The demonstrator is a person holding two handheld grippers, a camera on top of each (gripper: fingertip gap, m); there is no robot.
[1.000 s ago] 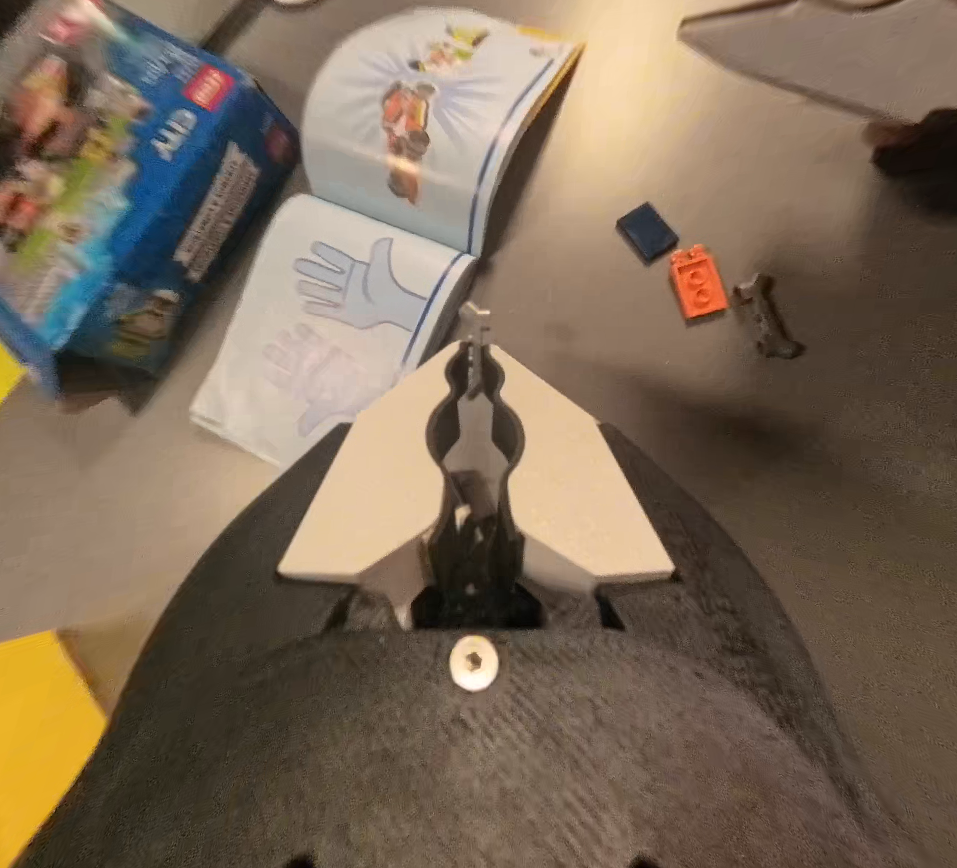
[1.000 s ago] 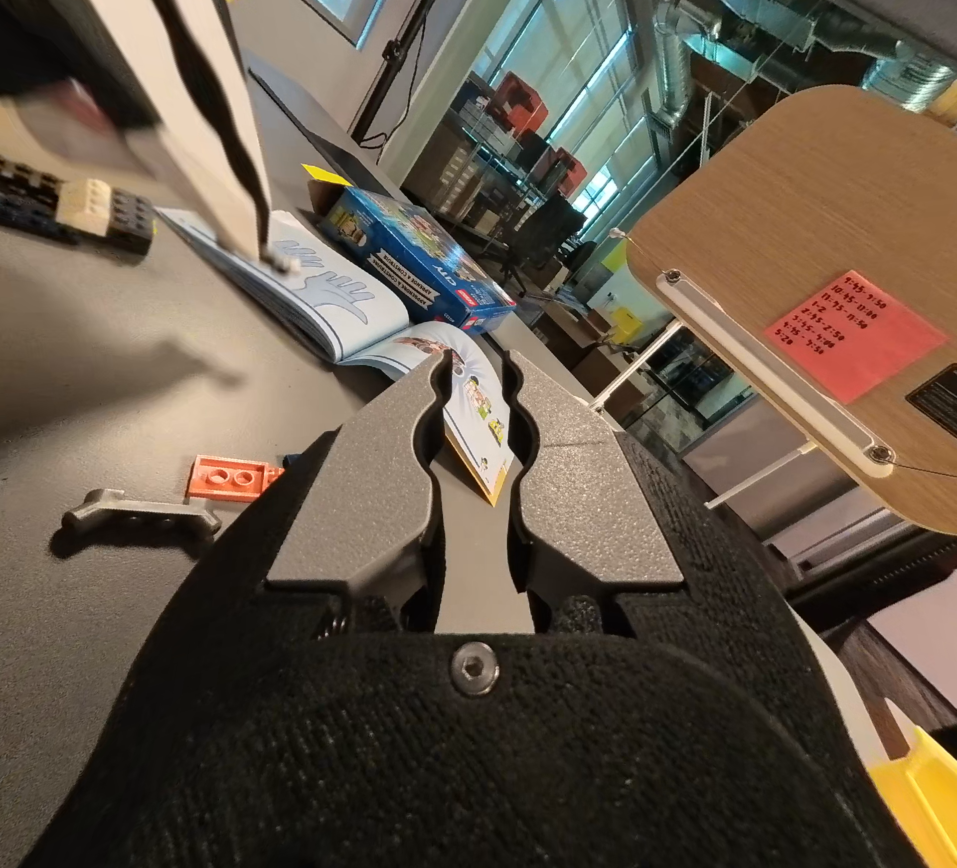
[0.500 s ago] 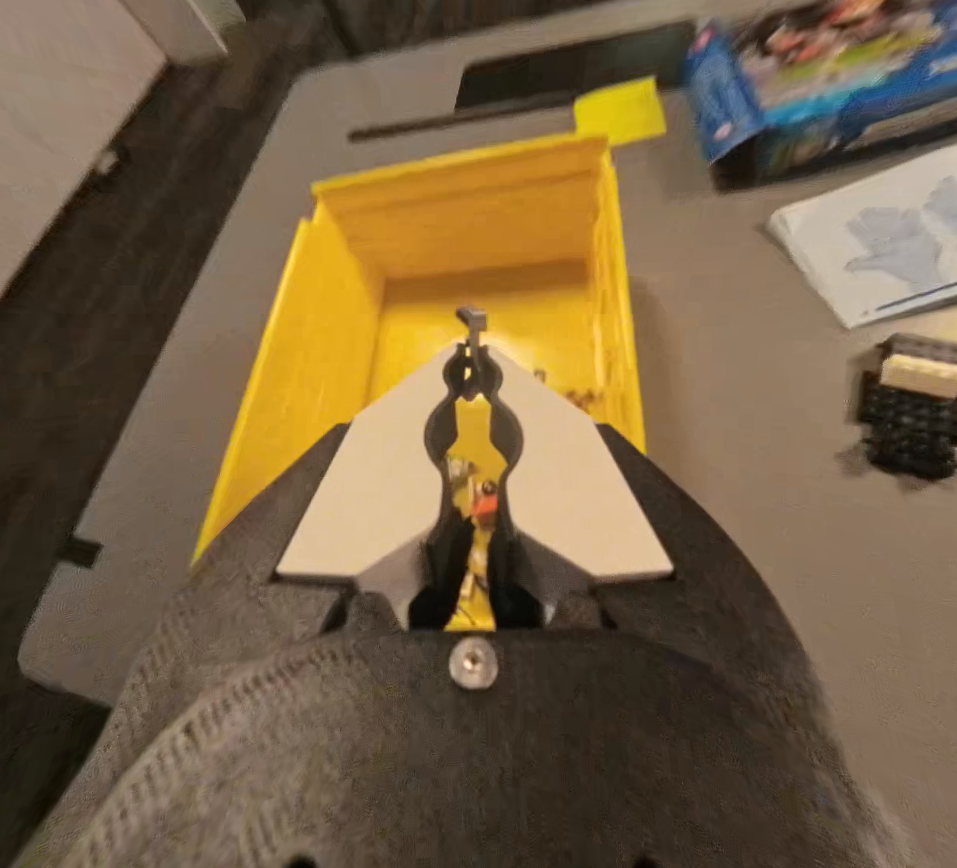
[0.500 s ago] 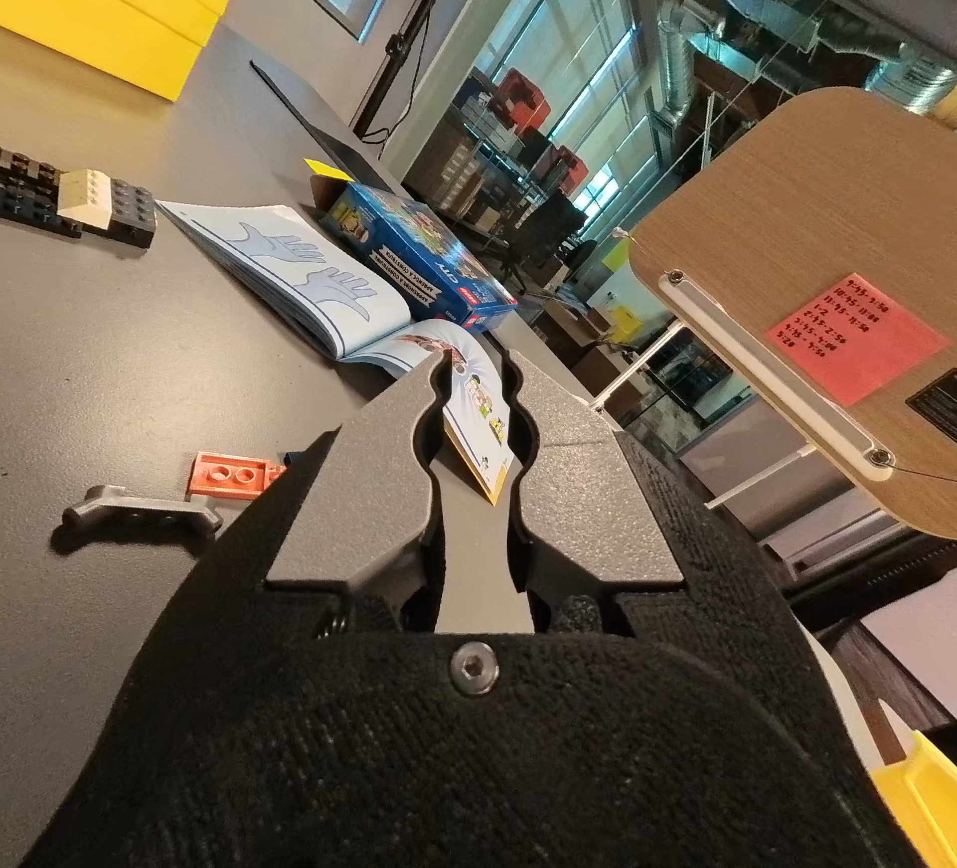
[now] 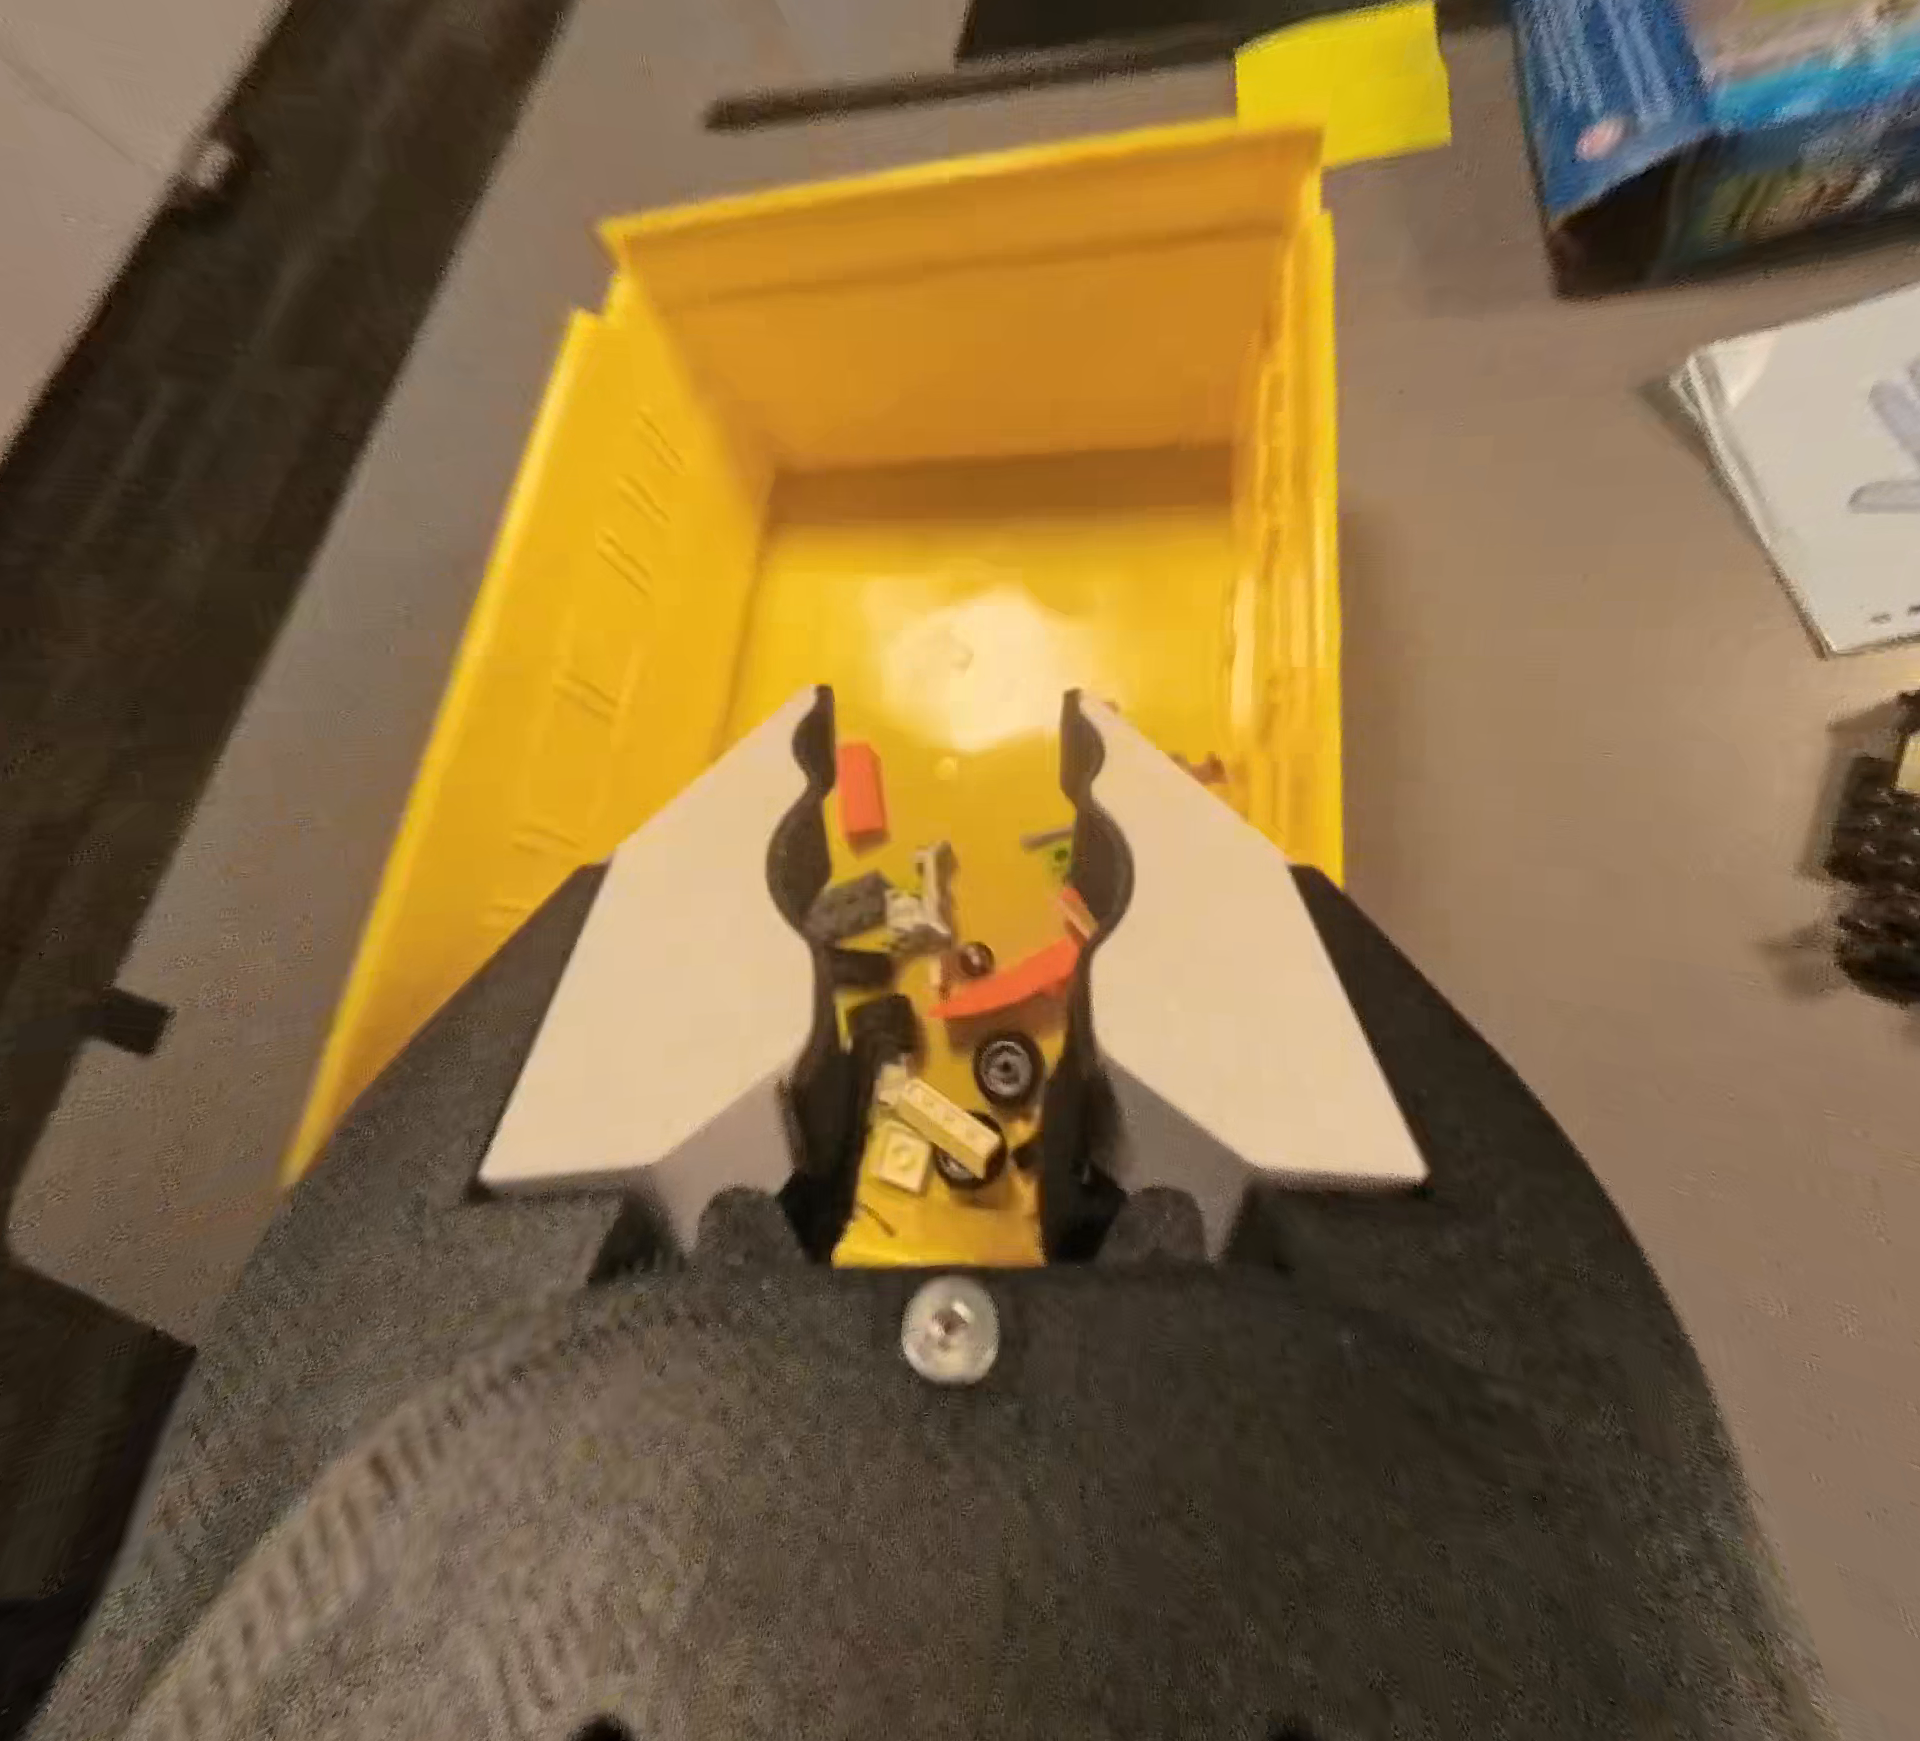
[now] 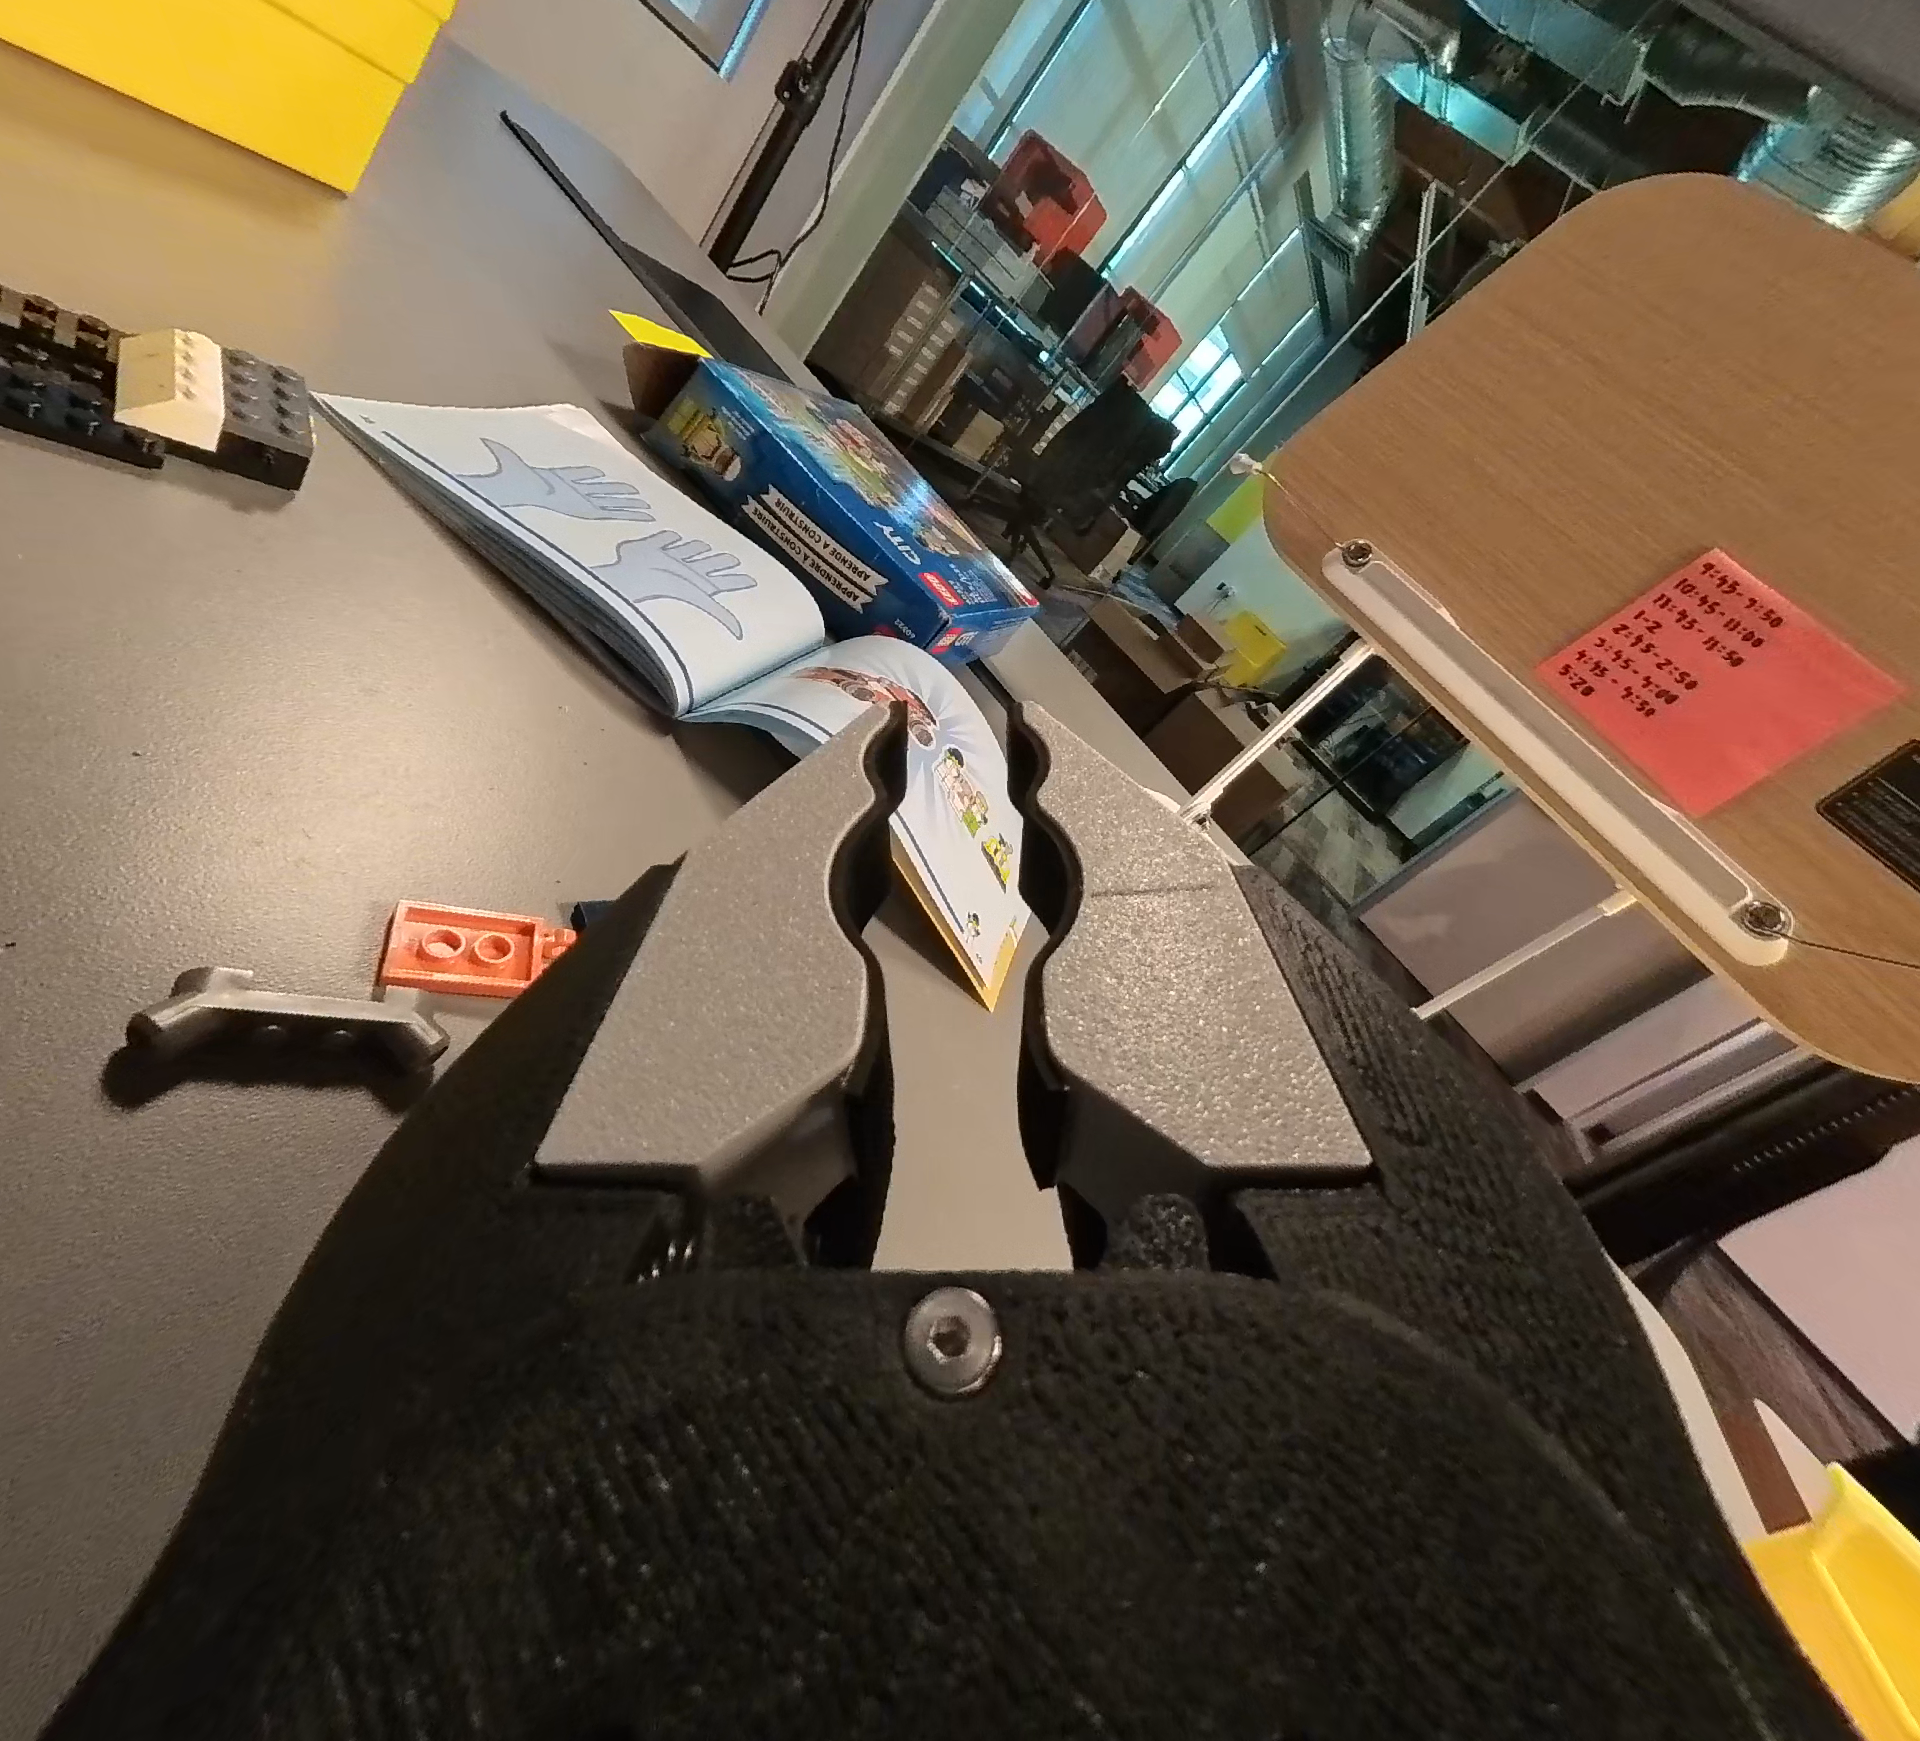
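My left gripper (image 5: 945,704) is open and empty, hanging over a yellow bin (image 5: 582,652). On the bin's floor below the jaws lie several loose toy bricks: an orange brick (image 5: 862,792), an orange curved piece (image 5: 1013,974), small wheels (image 5: 1003,1063) and cream plates (image 5: 940,1120). My right gripper (image 6: 956,725) rests low over the grey table, jaws a little apart with nothing between them. An open instruction booklet (image 6: 623,548) lies just beyond its fingertips. An orange plate (image 6: 468,948) and a grey bracket piece (image 6: 281,1026) lie to its left.
A blue toy box (image 6: 831,507) lies behind the booklet, and also shows in the left wrist view (image 5: 1714,29). A black plate assembly with a cream brick (image 6: 166,387) sits at the left. The yellow bin (image 6: 208,8) stands far left. A wooden board (image 6: 1610,444) hangs at the right. My right tips are roughly 9 cm from the orange plate (image 6: 468,948).
My left gripper swung from the booklet to over the yellow bin, shut on a small grey piece. Its jaws have now opened and the piece is gone from the fingertips. The right gripper stayed still.
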